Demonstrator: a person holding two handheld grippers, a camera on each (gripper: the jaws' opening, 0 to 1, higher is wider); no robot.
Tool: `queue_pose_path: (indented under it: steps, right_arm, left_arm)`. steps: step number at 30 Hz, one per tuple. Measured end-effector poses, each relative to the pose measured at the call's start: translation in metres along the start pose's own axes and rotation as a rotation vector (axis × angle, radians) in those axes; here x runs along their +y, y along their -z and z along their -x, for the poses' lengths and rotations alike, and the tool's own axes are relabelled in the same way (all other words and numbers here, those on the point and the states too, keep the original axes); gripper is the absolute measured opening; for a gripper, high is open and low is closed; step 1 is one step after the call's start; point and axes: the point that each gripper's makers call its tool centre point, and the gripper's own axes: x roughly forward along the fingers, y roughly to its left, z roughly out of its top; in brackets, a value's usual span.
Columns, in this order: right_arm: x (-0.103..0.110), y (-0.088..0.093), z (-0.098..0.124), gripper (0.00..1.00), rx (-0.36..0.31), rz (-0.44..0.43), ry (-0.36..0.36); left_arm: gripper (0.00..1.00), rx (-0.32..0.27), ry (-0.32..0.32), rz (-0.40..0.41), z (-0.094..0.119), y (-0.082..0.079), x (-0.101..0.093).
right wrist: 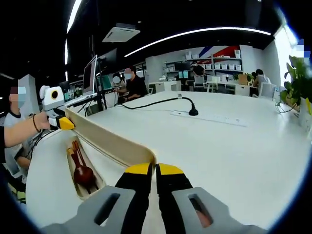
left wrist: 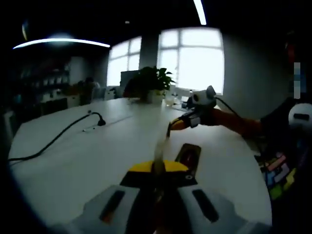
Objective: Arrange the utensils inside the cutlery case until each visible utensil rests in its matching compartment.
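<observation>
A long, flat beige strip (right wrist: 105, 141) hangs above the white table (right wrist: 234, 156), and each gripper is shut on one end of it. My right gripper (right wrist: 155, 169) pinches the near end between its yellow tips. My left gripper (right wrist: 62, 123) holds the far end. In the left gripper view the strip (left wrist: 159, 146) shows edge-on, running from my left gripper (left wrist: 157, 170) to my right gripper (left wrist: 181, 123). Below it on the table lies the narrow cutlery case (right wrist: 97, 183), with a dark red spoon (right wrist: 82, 173) inside. The case (left wrist: 189, 155) lies just right of the strip.
A black cable (right wrist: 161, 101) and a white power strip (right wrist: 209, 118) cross the table's far side. A potted plant (left wrist: 153, 83) stands at the window end. People sit at desks with monitors (right wrist: 91, 74) behind. A person's arm (left wrist: 236, 123) reaches in from the right.
</observation>
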Motion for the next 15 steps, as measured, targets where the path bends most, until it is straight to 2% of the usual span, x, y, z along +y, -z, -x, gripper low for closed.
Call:
queue_pose_path:
  steps: [4,6,9,15]
  right_arm:
    - [0.005,-0.006,0.006,0.02,-0.027,0.032,0.011]
    - [0.011,-0.007,0.009,0.02,-0.031,0.060,-0.003]
    - [0.021,-0.014,0.015,0.01,-0.054,0.112,-0.002]
    - [0.038,-0.022,0.022,0.01,-0.081,0.190,0.011]
  left_arm:
    - [0.05,-0.012,-0.041,0.008,0.005,0.005,-0.002]
    - [0.08,-0.019,-0.110,0.005,0.011,0.006,0.006]
    - [0.11,-0.044,-0.181,0.020,0.019,0.006,0.012]
    - [0.15,-0.079,-0.227,0.063,0.034,0.011,0.010]
